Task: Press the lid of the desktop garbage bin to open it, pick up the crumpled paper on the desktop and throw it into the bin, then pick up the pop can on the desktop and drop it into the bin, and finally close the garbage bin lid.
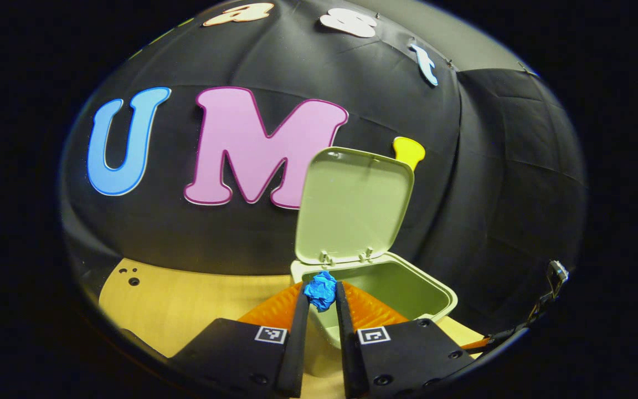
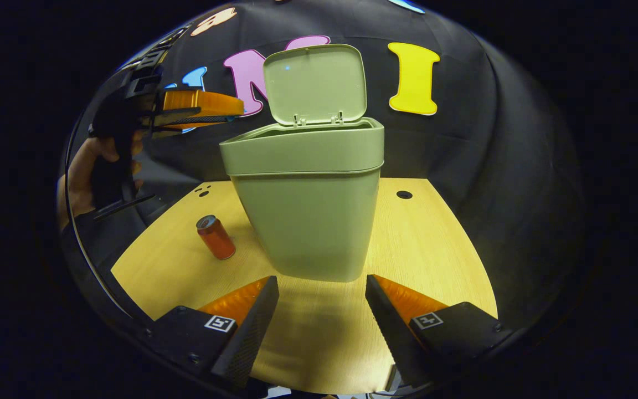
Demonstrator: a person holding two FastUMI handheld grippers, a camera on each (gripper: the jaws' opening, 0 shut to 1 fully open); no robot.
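Now your left claw (image 1: 322,299) pinches the crumpled paper (image 1: 320,290) over the open garbage bin (image 1: 407,288) for dropping, your right claw (image 2: 322,302) waits wide open, empty, pop can (image 2: 216,237) on desk (image 2: 435,249).

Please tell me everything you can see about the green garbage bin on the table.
The garbage bin is pale green, seemingly smooth plastic, with a body that narrows toward its base and a wider collar at the top. It stands upright on the wooden table. Its lid is open, hinged at the rear on two small clips and standing nearly upright. In the left gripper view the inside looks empty as far as it shows, and the left gripper holds blue crumpled paper at the rim. A pop can stands beside the bin, apart from it.
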